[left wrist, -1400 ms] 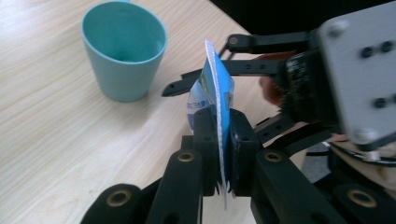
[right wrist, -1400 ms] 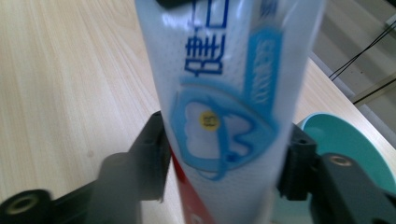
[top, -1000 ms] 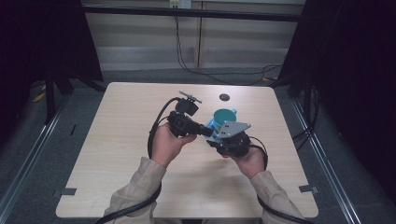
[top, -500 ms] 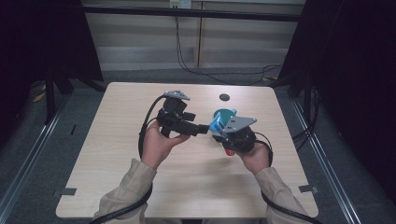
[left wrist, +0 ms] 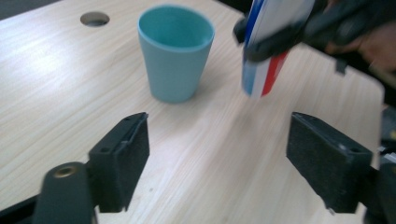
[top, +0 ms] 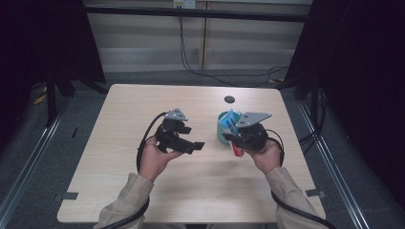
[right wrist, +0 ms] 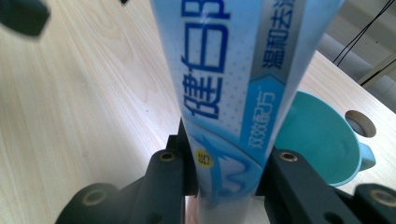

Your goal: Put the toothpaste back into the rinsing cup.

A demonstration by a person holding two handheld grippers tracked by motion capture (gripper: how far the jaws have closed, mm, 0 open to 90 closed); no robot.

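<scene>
Right tongs are clamping a blue toothpaste tube, holding it tilted just beside the teal cup, which is standing upright on the bench. Left tongs have just been opening, now sitting wide apart with nothing between them, hovering over bare bench near the cup.

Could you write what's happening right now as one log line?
left gripper: open, empty | right gripper: shut on toothpaste tube | teal cup: upright on table
</scene>
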